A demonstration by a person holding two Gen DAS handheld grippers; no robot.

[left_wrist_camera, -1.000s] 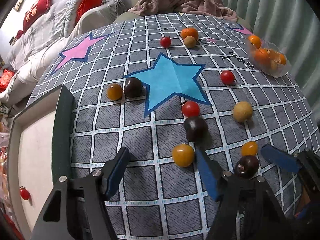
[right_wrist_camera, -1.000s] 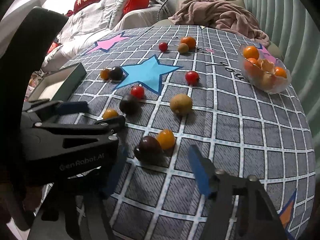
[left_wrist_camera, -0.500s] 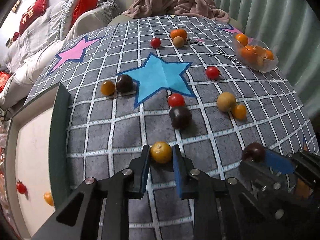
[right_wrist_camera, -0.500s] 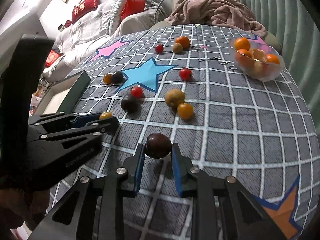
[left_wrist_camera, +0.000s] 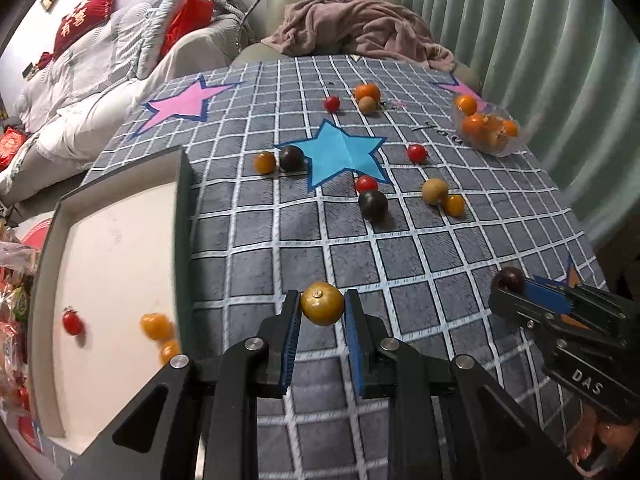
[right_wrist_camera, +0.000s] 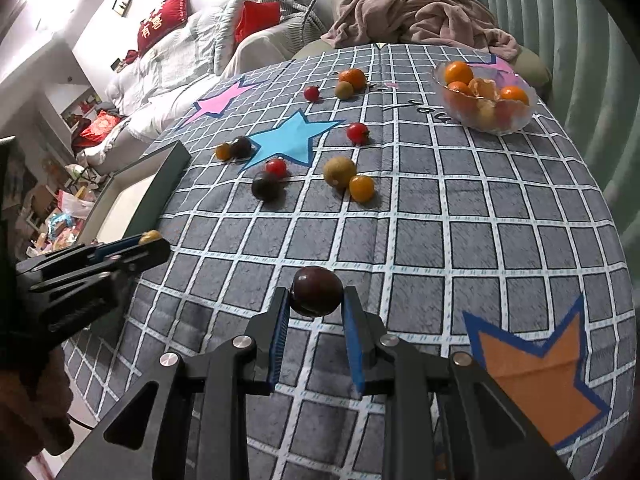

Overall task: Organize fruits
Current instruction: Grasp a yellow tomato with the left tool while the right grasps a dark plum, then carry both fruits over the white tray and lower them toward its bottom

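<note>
My left gripper (left_wrist_camera: 322,312) is shut on a yellow-orange fruit (left_wrist_camera: 322,303) and holds it above the checked tablecloth, just right of a grey tray (left_wrist_camera: 185,184). My right gripper (right_wrist_camera: 315,304) is shut on a dark purple plum (right_wrist_camera: 316,290) above the cloth. The tray holds a red tomato (left_wrist_camera: 72,321) and two orange fruits (left_wrist_camera: 157,326). Loose fruits lie mid-table: a dark plum (right_wrist_camera: 265,185), red tomatoes (right_wrist_camera: 357,132), a tan fruit (right_wrist_camera: 339,171), an orange one (right_wrist_camera: 361,188).
A clear glass bowl (right_wrist_camera: 486,120) with oranges stands at the far right. An orange (right_wrist_camera: 352,78), a tan fruit and a tomato lie at the far edge. A sofa with a pink blanket (right_wrist_camera: 416,16) is behind the table. A green curtain is on the right.
Both grippers closed on their fruits and lifted them off the cloth, pulling back toward the near edge. The left one has moved left toward the tray.
</note>
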